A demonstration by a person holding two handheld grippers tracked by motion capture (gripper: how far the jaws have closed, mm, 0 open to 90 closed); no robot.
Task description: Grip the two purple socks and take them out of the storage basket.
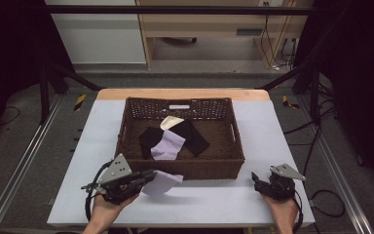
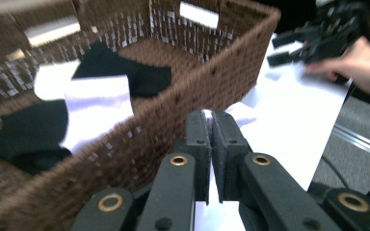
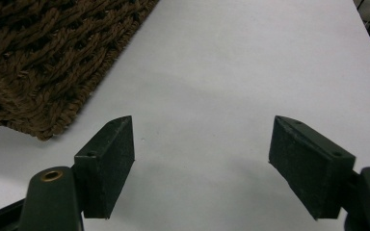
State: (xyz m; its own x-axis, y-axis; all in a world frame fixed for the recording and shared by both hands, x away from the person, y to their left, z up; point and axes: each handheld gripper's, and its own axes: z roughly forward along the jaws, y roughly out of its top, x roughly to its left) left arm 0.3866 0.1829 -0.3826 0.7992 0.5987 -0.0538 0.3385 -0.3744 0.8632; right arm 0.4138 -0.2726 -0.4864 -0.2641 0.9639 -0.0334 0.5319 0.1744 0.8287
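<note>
Left gripper, at 7 o'clock on white table: jaws clamped on pale lilac cloth, held just outside the near wall of the basket. Right gripper, at 5 o'clock: jaws wide apart, empty, above bare tabletop. Centre: brown woven rectangular basket containing black cloths, second lilac cloth, cream cloth toward 12 o'clock.
</note>
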